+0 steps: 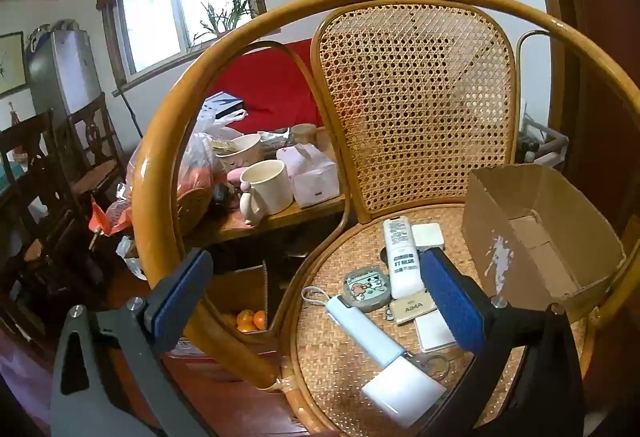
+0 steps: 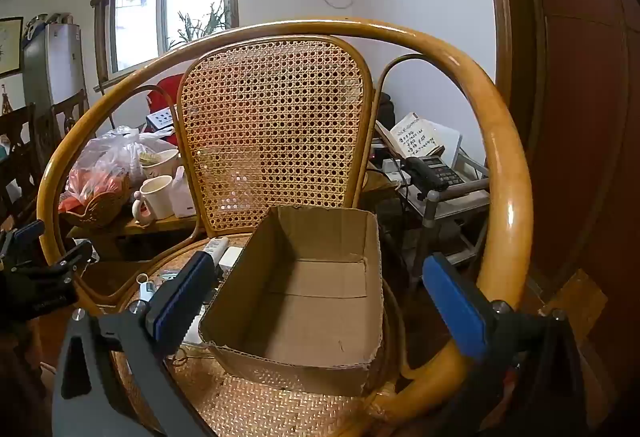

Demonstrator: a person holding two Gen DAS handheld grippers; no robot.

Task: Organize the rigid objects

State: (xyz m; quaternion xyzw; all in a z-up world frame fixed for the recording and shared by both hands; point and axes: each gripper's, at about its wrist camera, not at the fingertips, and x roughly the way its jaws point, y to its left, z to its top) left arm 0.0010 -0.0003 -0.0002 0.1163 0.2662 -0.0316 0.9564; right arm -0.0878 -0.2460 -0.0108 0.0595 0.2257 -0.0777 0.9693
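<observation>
On the woven seat of a rattan chair (image 1: 328,341) lie several small items: a white tube (image 1: 401,257), a round cartoon case (image 1: 366,288), a light blue lint roller (image 1: 384,357), a tan card tag (image 1: 412,307), a white flat box (image 1: 428,235) and keys (image 1: 430,361). An empty cardboard box (image 2: 304,293) stands on the seat's right side, also seen as the cardboard box (image 1: 536,233). My left gripper (image 1: 316,301) hovers open above the items. My right gripper (image 2: 320,301) is open, straddling the box from above. Nothing is held.
The chair's curved armrest (image 1: 168,173) and cane back (image 2: 272,125) ring the seat. Behind on the left, a wooden table (image 1: 256,221) carries mugs, a basket and bags. A phone (image 2: 434,173) sits on a cart to the right. Oranges (image 1: 250,319) lie below.
</observation>
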